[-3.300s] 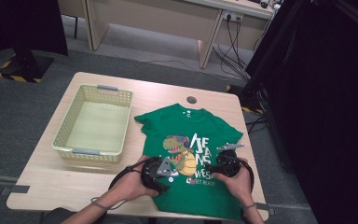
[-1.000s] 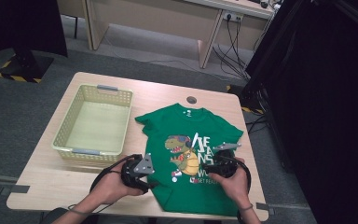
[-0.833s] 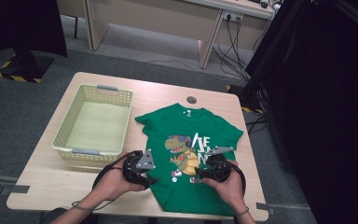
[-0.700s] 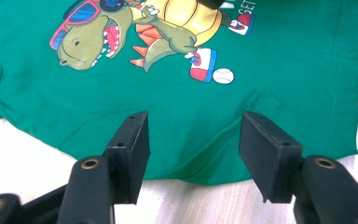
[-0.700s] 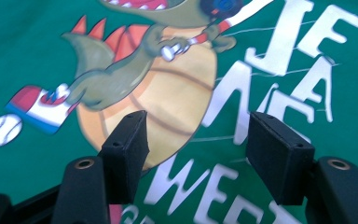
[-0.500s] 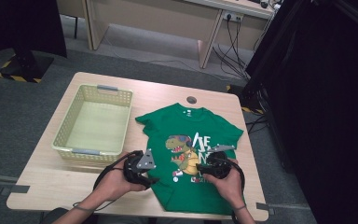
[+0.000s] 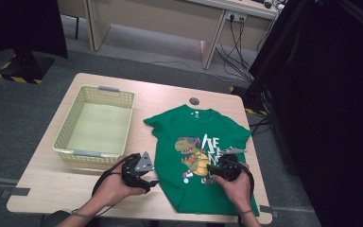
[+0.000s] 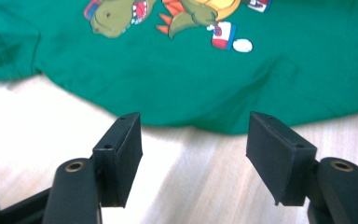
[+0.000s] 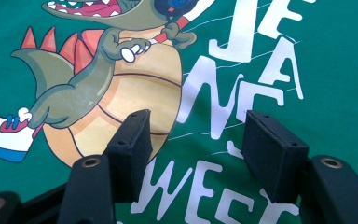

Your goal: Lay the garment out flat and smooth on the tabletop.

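While green T-shirt (image 7: 203, 156) lies flat on table (image 7: 47, 189) beside basket (image 7: 97, 123), left gripper (image 8: 193, 135) jaws just widened, nothing between, facing shirt's side edge; right gripper (image 9: 193, 135) apart over print; side fold likely next

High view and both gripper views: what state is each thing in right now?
T-shirt: spread flat on the table, print up, not gripped.
Basket: upright, empty.
Left gripper: open beside the shirt's edge, jaws just been opening, nothing between them.
Right gripper: open above the print.
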The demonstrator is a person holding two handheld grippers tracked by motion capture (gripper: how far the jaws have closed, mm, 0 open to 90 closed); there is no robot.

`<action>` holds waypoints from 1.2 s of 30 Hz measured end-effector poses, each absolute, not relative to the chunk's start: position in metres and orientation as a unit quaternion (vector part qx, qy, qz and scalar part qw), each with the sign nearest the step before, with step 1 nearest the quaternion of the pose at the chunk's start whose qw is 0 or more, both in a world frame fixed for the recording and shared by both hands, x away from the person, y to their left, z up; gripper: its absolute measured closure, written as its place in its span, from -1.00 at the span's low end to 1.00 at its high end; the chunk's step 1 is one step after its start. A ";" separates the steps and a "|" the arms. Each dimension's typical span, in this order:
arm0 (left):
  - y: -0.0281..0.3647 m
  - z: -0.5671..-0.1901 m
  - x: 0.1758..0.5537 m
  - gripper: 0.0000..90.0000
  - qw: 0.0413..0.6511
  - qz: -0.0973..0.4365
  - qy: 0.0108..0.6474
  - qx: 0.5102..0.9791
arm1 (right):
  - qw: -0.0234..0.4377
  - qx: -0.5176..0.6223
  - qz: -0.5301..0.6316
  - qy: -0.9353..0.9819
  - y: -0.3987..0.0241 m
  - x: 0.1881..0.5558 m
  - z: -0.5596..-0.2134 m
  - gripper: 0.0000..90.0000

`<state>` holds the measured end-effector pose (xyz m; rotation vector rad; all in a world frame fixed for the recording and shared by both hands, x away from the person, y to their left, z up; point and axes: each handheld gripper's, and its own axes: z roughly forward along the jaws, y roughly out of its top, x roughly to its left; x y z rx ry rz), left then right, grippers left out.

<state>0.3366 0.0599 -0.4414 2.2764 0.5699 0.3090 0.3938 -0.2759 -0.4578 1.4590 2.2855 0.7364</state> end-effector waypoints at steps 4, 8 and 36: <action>0.061 -0.445 0.333 -0.23 0.380 0.119 0.226 0.889 | 0.166 0.518 0.255 0.799 -0.278 0.395 -0.457 -0.06; 0.063 -0.448 0.330 -0.25 0.395 0.126 0.238 0.878 | 0.167 0.521 0.254 0.798 -0.280 0.396 -0.457 -0.06; 0.071 -0.471 0.317 -0.61 0.441 0.177 0.253 0.843 | 0.129 0.437 0.324 0.829 -0.253 0.351 -0.436 -0.35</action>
